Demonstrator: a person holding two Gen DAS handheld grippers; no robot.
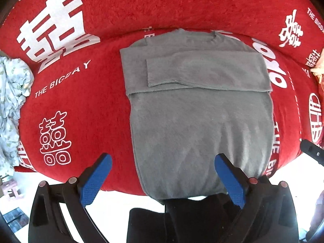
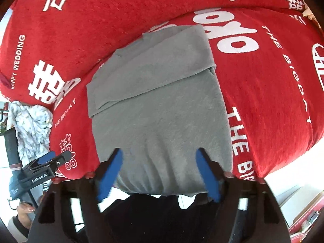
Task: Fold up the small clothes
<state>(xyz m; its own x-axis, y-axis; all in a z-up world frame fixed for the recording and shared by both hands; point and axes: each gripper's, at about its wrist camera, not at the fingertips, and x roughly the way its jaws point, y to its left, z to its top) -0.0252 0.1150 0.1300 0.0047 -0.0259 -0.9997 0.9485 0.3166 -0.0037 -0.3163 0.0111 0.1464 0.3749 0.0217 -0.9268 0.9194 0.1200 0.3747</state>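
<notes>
A small grey sweater [image 1: 200, 119] lies flat on a red cushion, collar at the far end, both sleeves folded across the chest. Its hem hangs over the cushion's near edge. It also shows in the right wrist view [image 2: 162, 109]. My left gripper [image 1: 163, 162] is open and empty, hovering above the sweater's lower left corner. My right gripper [image 2: 159, 158] is open and empty, hovering above the hem's right part. The left gripper also shows at the left of the right wrist view [image 2: 51, 160].
The red cushion [image 1: 91, 105] with white characters and "THE BIG DAY" print fills both views. A crumpled pale floral cloth [image 1: 12, 101] lies at the left edge, also in the right wrist view [image 2: 32, 125]. White floor lies below the cushion's near edge.
</notes>
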